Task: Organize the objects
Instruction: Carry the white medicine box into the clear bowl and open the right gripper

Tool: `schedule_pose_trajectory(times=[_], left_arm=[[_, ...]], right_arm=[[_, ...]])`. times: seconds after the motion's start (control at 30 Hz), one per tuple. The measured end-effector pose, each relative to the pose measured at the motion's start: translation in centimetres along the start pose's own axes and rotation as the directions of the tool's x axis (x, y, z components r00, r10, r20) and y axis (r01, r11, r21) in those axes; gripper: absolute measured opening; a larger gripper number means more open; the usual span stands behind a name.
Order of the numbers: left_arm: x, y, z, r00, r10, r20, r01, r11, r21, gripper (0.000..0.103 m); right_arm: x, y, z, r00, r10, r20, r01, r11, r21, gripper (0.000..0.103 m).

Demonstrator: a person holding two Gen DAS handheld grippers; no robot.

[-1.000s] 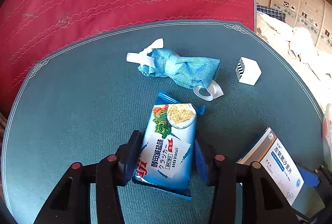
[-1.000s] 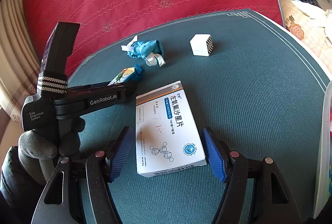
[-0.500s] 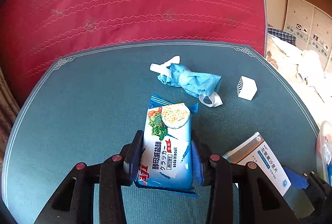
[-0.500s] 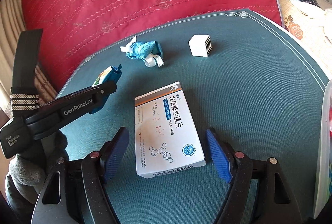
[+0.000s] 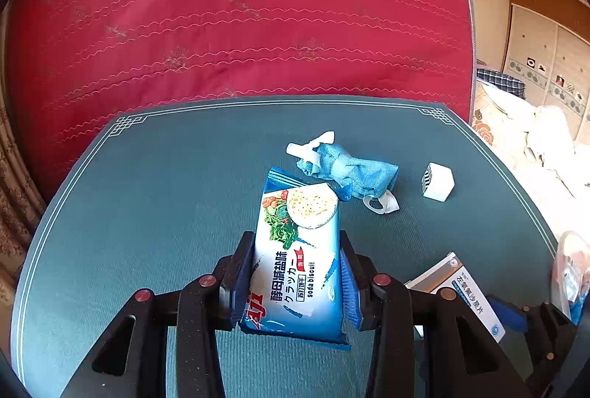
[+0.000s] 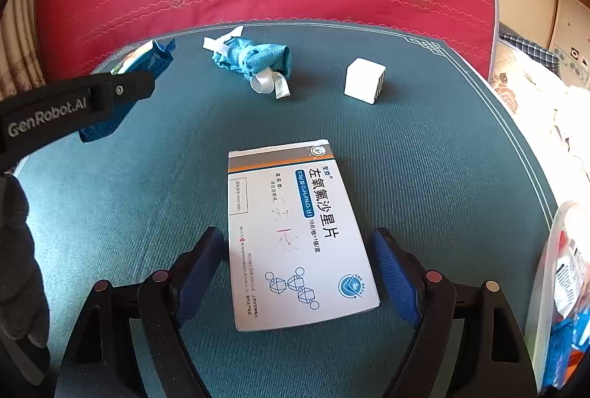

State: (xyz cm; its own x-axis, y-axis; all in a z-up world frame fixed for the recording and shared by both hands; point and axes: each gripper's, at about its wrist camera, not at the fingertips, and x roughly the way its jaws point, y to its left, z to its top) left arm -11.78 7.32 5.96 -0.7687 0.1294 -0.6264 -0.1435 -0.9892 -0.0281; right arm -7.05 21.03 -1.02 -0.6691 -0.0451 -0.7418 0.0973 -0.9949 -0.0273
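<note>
Left wrist view
Left gripper [image 5: 295, 280]: I have it clamped on the long sides of the cracker packet [image 5: 298, 258], pads pressing both edges, jaws as narrow as they go here.
Cracker packet: lifted off the green mat [image 5: 147, 213], its far end pointing at the blue cloth bundle [image 5: 350, 169] near the mat's middle.
Handling, packet: I judge it light and crinkly, with brittle crackers inside; I would keep the hold on the 2 long edges, firm but no tighter.
Others: a white cube [image 5: 437, 182] toward the mat's right edge, the medicine box [image 5: 461, 291] at the near right.

Right wrist view
Right gripper [image 6: 298, 272]: jaws wide and just been opening; the medicine box [image 6: 295, 235] lies between them, both pads clear of it, so nothing is held.
Medicine box: flat on the mat [image 6: 442, 158], near its front edge.
Handling, box: I judge it a light, stiff carton that could dent; I would take it across the 2 long sides, mid-length.
Others: the packet [image 6: 147, 60] in the left gripper [image 6: 121, 92] at the mat's far left, bundle [image 6: 254, 60] and cube [image 6: 363, 80] toward the far edge.
</note>
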Motion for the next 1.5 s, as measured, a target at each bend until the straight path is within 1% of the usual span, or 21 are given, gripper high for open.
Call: schedule_pose_trajectory(times=[0.07,0.13,0.3,0.5,0.67,0.93,1.1,1.2,1.37,1.4,1.5], left_arm=[[-0.2,0.0,0.1,1.0,-0.007,0.004,0.007,1.0,-0.001,0.044],[-0.5,0.0,0.1,1.0,-0.014,0.006,0.014,1.0,-0.005,0.044],[-1.2,-0.4,0.0,0.999,-0.032,0.017,0.032,0.999,-0.003,0.044],[-2.1,-1.6,0.0,0.998,-0.063,0.031,0.062,0.998,0.023,0.044],[-2.7,-2.4,-0.1,0.995,-0.09,0.035,0.088,0.995,0.038,0.044],[-3.4,-4.0,-0.3,0.991,-0.126,0.034,0.123,0.99,0.067,0.044],[-3.6,-5.2,-0.7,0.989,-0.142,0.028,0.139,0.986,0.094,0.044],[-3.8,-5.6,-0.8,0.988,-0.151,0.03,0.147,0.984,0.105,0.044],[-4.1,-6.1,-0.8,0.986,-0.165,0.032,0.16,0.98,0.117,0.044],[-4.2,-6.3,-0.8,0.985,-0.168,0.033,0.163,0.979,0.119,0.044],[-4.4,-6.7,-0.9,0.984,-0.174,0.034,0.169,0.978,0.126,0.044]], right_arm=[[-0.2,0.0,-0.1,1.0,-0.002,0.009,0.002,1.0,-0.004,0.07],[-0.4,0.0,-0.2,1.0,-0.003,0.015,0.003,1.0,-0.013,0.064],[-1.2,-0.3,-0.6,1.0,0.001,0.024,-0.001,1.0,0.008,0.064],[-4.6,-2.0,-0.8,0.995,-0.011,0.094,0.005,0.998,0.068,0.064],[-7.4,-4.5,-1.3,0.991,-0.045,0.128,0.028,0.992,0.126,0.064],[-11.2,-9.1,-2.5,0.982,-0.118,0.146,0.084,0.972,0.22,0.064],[-12.2,-12.5,-2.4,0.974,-0.176,0.141,0.129,0.948,0.29,0.064],[-12.6,-14.8,-2.1,0.968,-0.216,0.131,0.161,0.926,0.342,0.064],[-12.4,-19.6,-2.0,0.966,-0.25,0.071,0.185,0.853,0.488,0.064],[-12.2,-20.3,-2.0,0.964,-0.259,0.058,0.195,0.839,0.508,0.064],[-11.7,-22.0,-2.4,0.957,-0.289,0.027,0.231,0.814,0.534,0.064]])
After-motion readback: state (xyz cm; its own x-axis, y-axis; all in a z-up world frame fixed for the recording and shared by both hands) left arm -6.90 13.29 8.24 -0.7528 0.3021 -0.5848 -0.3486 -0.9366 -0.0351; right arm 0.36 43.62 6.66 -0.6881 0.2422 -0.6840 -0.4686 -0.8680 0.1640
